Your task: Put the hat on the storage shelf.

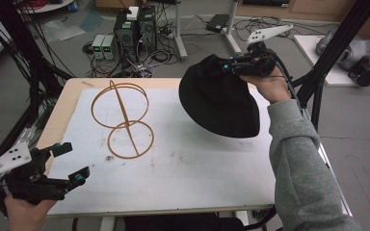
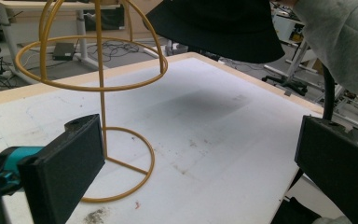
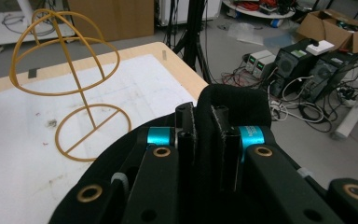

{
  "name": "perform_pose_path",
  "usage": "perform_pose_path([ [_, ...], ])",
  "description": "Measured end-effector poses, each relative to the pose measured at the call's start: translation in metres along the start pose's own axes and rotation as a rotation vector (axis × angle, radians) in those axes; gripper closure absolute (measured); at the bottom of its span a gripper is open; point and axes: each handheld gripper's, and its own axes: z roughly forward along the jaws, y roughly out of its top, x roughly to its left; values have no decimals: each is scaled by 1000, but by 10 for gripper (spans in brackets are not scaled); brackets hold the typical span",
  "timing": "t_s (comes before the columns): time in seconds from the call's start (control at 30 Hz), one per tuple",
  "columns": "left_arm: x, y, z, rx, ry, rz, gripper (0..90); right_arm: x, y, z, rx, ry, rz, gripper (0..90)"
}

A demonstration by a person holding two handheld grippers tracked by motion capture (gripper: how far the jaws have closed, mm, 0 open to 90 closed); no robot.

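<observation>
High view: the right gripper pinches a fold of the floppy black fabric bucket hat between its fingers, holding it in the air to the right of the yellow wire hat stand on the white-topped table. Left gripper, near the stand's base, has fingers spread, holding nothing.

No text or label can be read.
</observation>
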Motion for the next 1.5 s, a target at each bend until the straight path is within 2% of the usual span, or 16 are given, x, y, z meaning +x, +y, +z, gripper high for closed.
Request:
perform_pose_path([
  [0.2,1,-1,2,4,-3,-6,18,0,20,-11,-26,6,-25,829],
  [0.5,1,-1,4,6,-7,-6,18,3,44,-23,-34,21,-54,832],
  [0.67,1,-1,4,6,-8,-5,18,7,57,-25,-38,19,-75,832],
  [0.97,1,0,0,-6,-2,-4,18,12,69,-26,-28,20,-105,832],
  [1.2,-2,-1,1,3,-5,2,18,17,80,-31,-40,25,-124,832],
  [1.5,-4,-3,-4,2,4,-3,18,31,98,-28,-37,48,-170,832],
])
